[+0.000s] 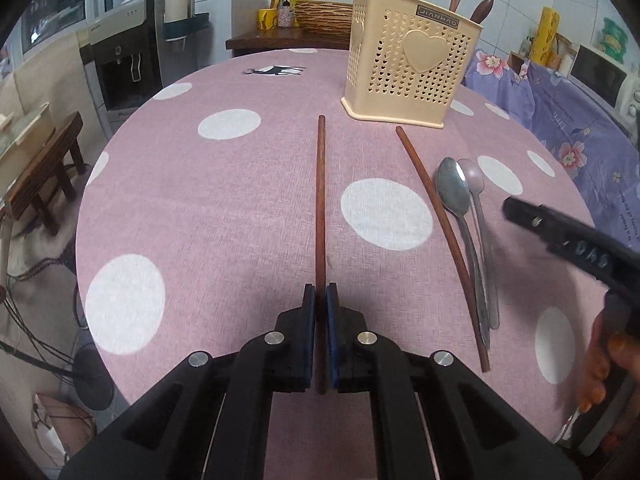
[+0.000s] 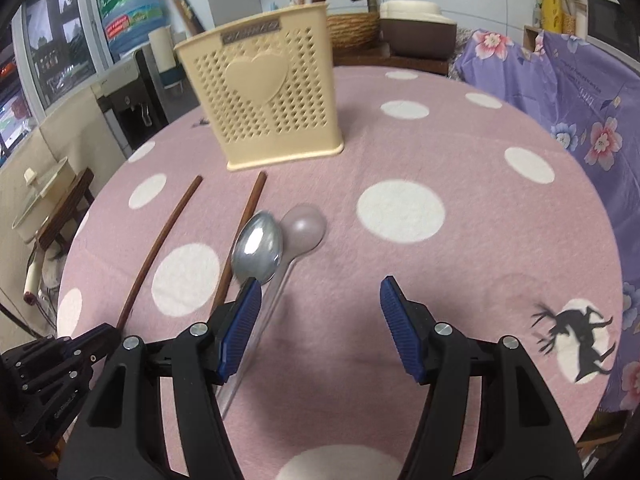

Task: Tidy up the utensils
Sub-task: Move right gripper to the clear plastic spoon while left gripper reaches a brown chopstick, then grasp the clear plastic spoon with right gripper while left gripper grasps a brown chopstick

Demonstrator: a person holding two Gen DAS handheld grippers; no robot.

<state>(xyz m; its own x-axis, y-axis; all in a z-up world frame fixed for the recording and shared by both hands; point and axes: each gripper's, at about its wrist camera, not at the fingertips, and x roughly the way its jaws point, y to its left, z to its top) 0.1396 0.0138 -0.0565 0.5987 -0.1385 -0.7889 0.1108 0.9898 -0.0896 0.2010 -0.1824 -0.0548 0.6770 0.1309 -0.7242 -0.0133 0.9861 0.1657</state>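
Observation:
My left gripper (image 1: 320, 294) is shut on a brown chopstick (image 1: 320, 200) that points toward the cream perforated utensil holder (image 1: 412, 64). A second chopstick (image 1: 440, 236) lies to the right beside two metal spoons (image 1: 460, 200). In the right wrist view my right gripper (image 2: 320, 292) is open and empty, low over the table, its left finger beside the spoons (image 2: 260, 246). The holder (image 2: 260, 100) stands behind them with brown utensils inside. Both chopsticks (image 2: 160, 240) show at the left.
The round table has a pink cloth with white dots (image 1: 200, 184). A purple flowered cover (image 2: 580, 92) drapes furniture at the right. A water dispenser (image 1: 124, 52) and a wooden stool (image 1: 44, 168) stand left of the table.

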